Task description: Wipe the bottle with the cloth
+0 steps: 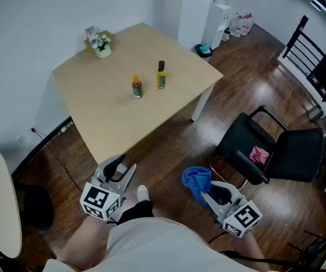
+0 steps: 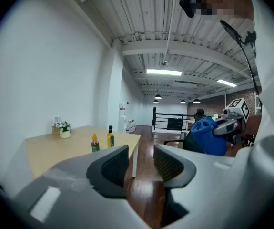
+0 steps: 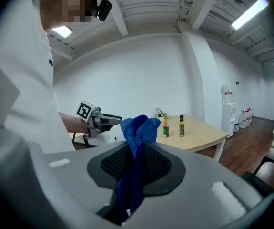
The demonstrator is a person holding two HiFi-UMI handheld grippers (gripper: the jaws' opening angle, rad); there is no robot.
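Well, I judge this to be the approach step, with no wiping begun. On the left, my left gripper [image 1: 122,169] hangs low beside the person's body, short of the table [image 1: 94,123]; its jaws stand apart, and its own view shows only floor and the far room between them. Ahead and well apart from both grippers, two bottles stand upright near the middle of the tabletop: an orange-capped bottle [image 1: 136,87], and just to its right a dark-capped bottle [image 1: 161,76] with yellow-green contents; the task names one bottle and I cannot tell which is meant. A small flower pot [image 1: 101,47] sits at the far corner, clear of the work. Further right, my right gripper [image 1: 218,196] is clamped on the blue cloth [image 1: 197,180]; the right gripper view shows the fabric pinched between the pads, a fold standing above the tips and a tail hanging below. Beyond it stands a black chair [image 1: 282,152], close to my path. The next move, as I read it, calls for closing the gap to the table, settling the empty left jaws round one bottle to steady it, then bringing the cloth's free fold against the bottle's side; I'd keep that grip firm so the fabric doesn't slip out.
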